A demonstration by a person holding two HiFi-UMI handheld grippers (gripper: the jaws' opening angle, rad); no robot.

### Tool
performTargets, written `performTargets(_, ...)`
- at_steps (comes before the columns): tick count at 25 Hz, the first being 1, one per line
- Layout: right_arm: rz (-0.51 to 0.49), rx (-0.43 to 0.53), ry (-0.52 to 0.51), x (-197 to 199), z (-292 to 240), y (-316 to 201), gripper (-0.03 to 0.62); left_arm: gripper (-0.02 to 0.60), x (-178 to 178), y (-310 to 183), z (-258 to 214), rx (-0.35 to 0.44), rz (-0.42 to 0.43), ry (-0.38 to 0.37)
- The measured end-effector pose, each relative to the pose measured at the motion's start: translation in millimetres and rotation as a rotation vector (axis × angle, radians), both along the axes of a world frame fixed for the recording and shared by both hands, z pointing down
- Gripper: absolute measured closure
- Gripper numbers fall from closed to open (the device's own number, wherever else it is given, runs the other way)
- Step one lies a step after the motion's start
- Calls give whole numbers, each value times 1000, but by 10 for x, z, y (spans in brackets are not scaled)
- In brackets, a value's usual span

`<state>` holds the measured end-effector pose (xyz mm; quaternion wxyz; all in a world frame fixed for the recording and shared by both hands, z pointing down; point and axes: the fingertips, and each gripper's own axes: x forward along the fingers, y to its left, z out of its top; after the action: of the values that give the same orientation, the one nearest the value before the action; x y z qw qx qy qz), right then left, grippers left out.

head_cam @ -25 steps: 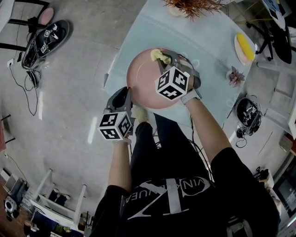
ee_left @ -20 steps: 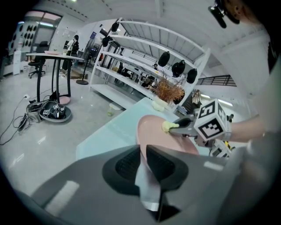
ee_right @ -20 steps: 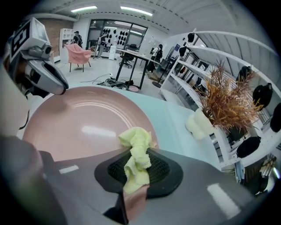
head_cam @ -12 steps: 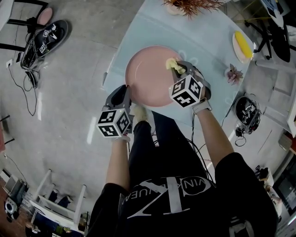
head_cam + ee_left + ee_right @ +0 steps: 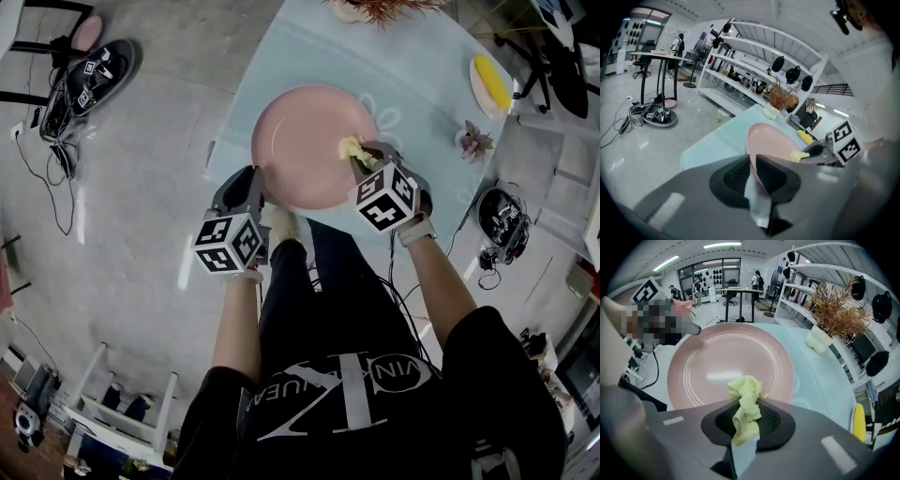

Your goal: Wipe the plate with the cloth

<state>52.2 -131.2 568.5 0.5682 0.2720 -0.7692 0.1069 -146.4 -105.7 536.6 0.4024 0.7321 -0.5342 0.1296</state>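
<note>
The round pink plate (image 5: 309, 141) sits on the pale blue glass counter (image 5: 412, 84). The left gripper (image 5: 251, 183) is at the plate's near left edge. In the left gripper view its jaws are closed narrowly on the plate's rim (image 5: 751, 154), one jaw on each side of it.

The right gripper (image 5: 366, 155) is at the plate's near right side. Its jaws are clamped on a crumpled yellow cloth (image 5: 746, 397). The free end of the cloth sticks out past the jaw tips and lies on the plate's surface, just inside the rim (image 5: 351, 148).

Beyond the plate's far side, a dried brown plant in a white pot (image 5: 829, 315) stands on the counter. To the plate's right are a small pinkish succulent (image 5: 473, 142) and, farther off, a small dish holding something yellow (image 5: 491, 84).
</note>
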Motion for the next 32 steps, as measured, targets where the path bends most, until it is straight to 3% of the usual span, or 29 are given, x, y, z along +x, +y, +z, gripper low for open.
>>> performTargets(11,-13,-227,-51,-230,26,541,520,581,9,-1,4,-7,-21,12)
performTargets(21,-78,-343,-101,-648,29,816,520,581,5,-1,5,-9,-35,20)
performTargets(32,-126,-345,-163,-1014,30,813,520,581,6,-14,12,-9,-58,36)
